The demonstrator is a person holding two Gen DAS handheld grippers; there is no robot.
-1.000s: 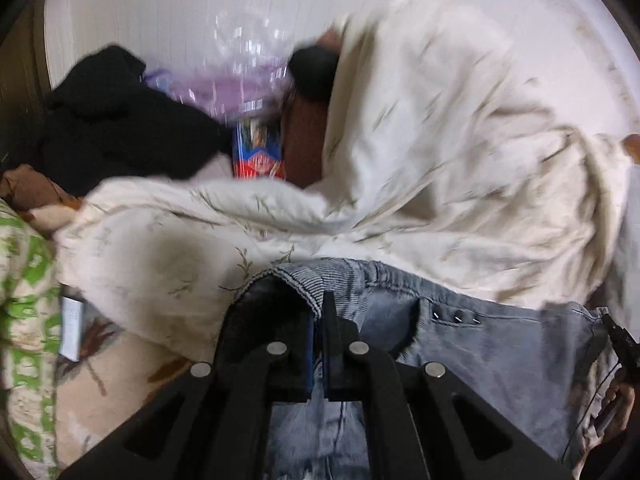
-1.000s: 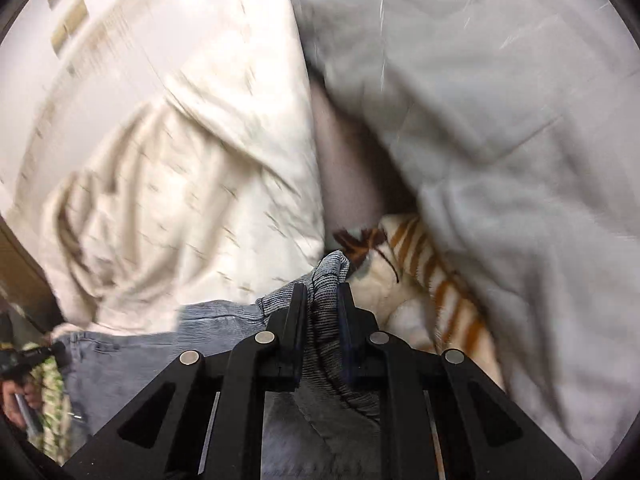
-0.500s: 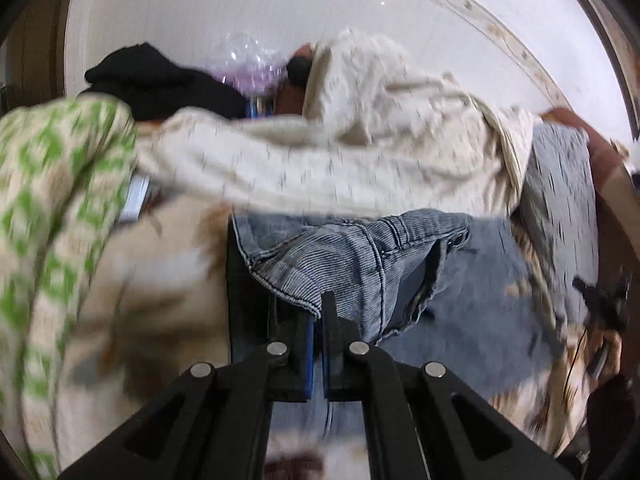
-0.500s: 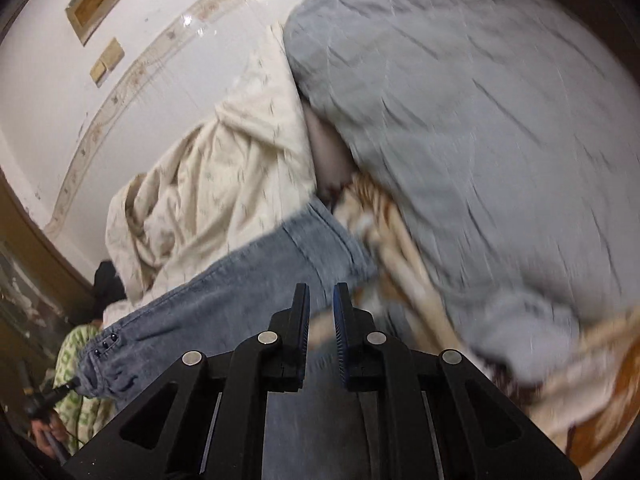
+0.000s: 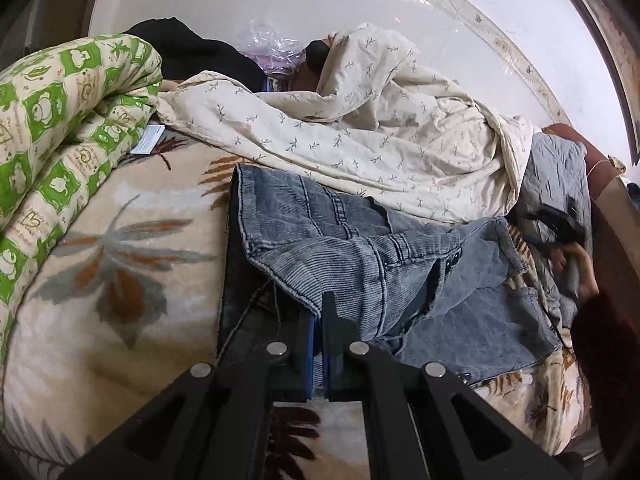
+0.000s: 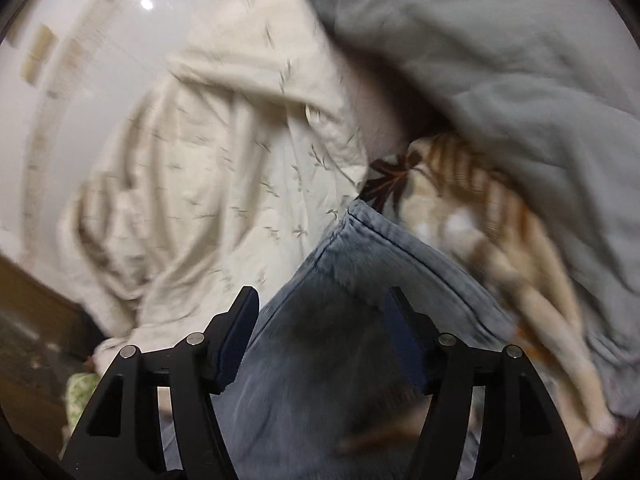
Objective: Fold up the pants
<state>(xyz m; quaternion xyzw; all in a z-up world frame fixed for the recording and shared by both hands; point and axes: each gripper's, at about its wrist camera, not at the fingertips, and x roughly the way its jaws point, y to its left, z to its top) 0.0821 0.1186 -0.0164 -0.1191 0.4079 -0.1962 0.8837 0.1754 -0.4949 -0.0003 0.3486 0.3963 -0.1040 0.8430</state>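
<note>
A bed covered by a cream blanket with a leaf pattern [image 5: 120, 280] carried everything. Blue jeans [image 5: 360, 264] lay flat on that blanket. Just left of the jeans sat a rolled green-and-cream quilt [image 5: 60, 128]; behind the jeans, touching them, a crumpled cream sheet [image 5: 360, 132]; right of the jeans, a grey quilt [image 5: 560, 176].

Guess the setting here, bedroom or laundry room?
Likely a bedroom: the jeans lie on a leaf-print blanket covering a bed, with a rumpled cream sheet and a rolled green quilt alongside.
</note>
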